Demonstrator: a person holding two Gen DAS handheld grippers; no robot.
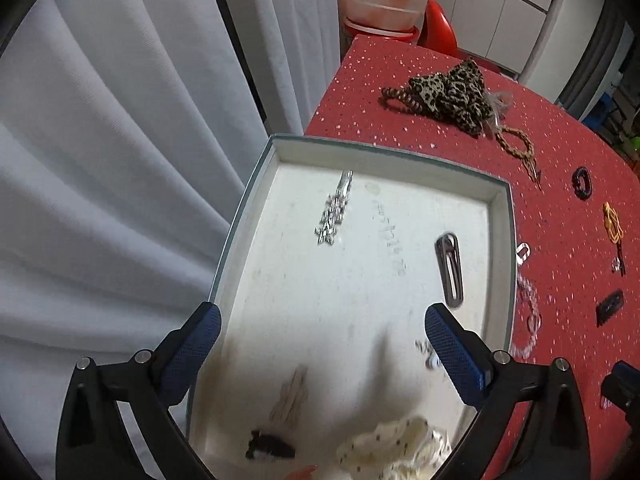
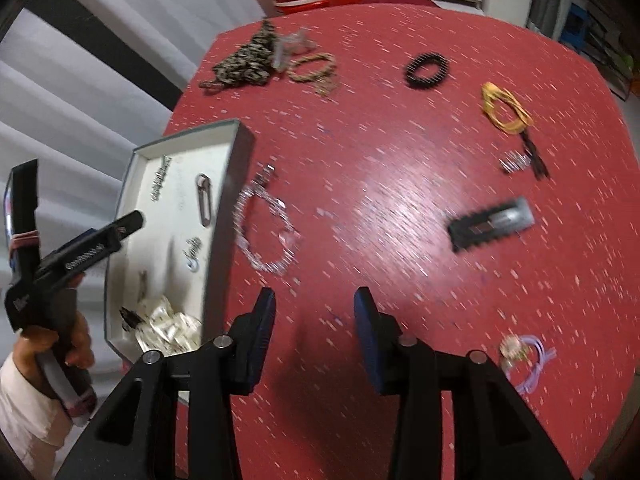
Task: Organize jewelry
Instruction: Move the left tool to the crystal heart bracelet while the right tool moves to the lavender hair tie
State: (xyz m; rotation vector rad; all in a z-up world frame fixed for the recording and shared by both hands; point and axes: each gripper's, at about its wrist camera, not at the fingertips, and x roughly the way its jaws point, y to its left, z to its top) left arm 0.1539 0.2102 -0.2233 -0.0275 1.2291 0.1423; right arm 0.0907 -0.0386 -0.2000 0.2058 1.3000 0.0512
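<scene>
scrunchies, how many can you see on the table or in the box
2. A leopard print scrunchie lies on the red table at its far end. A cream dotted scrunchie sits in the near corner of the white box. Others may be hidden below the frame.

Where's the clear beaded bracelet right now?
The clear beaded bracelet lies on the red table, just outside the white tray's right wall, ahead of the open right gripper.

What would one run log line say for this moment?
left tool: open over tray | right tool: open over table | crystal bracelet: beside tray
</scene>
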